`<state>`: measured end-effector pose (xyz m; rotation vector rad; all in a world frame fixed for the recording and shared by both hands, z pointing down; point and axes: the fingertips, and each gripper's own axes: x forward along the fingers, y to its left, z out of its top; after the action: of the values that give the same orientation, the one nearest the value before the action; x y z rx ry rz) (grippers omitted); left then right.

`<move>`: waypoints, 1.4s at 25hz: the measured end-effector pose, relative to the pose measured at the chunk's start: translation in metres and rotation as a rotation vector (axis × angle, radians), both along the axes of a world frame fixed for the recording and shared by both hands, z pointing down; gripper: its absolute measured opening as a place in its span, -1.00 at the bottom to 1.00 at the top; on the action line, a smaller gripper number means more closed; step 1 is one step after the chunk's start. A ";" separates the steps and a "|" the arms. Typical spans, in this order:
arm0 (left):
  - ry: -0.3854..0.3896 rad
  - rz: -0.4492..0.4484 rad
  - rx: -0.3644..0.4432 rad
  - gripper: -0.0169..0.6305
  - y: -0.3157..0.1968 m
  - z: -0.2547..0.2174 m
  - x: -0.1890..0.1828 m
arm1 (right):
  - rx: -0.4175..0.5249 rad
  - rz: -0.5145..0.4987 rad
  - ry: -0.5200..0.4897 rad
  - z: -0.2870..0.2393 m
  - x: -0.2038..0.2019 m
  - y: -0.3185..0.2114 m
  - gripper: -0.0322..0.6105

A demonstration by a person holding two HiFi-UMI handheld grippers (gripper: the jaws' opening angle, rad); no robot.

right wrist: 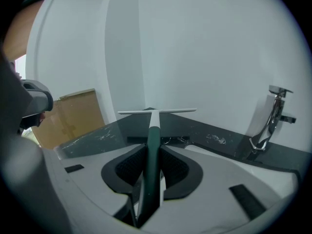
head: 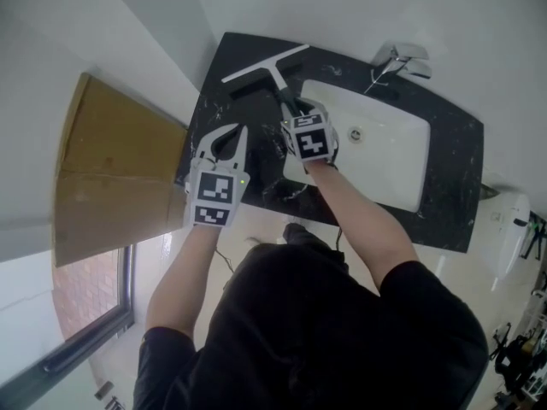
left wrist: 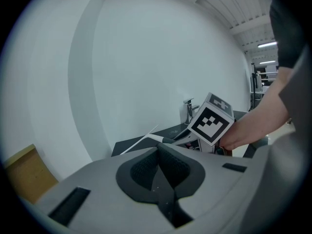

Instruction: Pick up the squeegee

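Observation:
The squeegee (head: 272, 68) has a white blade and a dark green handle. My right gripper (head: 296, 109) is shut on the handle, which runs straight out between the pads (right wrist: 130, 168) in the right gripper view, blade (right wrist: 157, 111) crosswise at the far end. The blade hangs a little above the back left corner of the black marble counter (head: 220, 101), with its shadow beneath. My left gripper (head: 236, 135) hovers over the counter's left edge, beside the right one, shut on nothing. In the left gripper view its pads (left wrist: 171, 169) meet, and the squeegee (left wrist: 145, 139) shows beyond them.
A white sink basin (head: 380, 148) is set in the counter, with a chrome faucet (head: 402, 58) at its back rim, also seen as the faucet (right wrist: 270, 116). A cardboard box (head: 111, 173) stands left of the counter. White walls close in behind and to the left.

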<state>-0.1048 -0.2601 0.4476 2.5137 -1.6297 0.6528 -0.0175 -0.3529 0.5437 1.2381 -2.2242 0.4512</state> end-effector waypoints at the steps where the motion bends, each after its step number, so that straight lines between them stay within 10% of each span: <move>1: 0.001 0.004 0.009 -0.94 0.006 -0.004 0.000 | 0.013 0.002 -0.008 -0.007 0.000 0.007 -0.58; 35: 0.042 0.083 0.228 -0.94 0.193 -0.083 -0.001 | 0.342 -0.072 -0.191 -0.175 0.029 0.250 -0.58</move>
<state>-0.1055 -0.0675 0.3643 2.7450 -1.6807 0.4396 0.0111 -0.1027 0.3684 1.3240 -2.5795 0.1687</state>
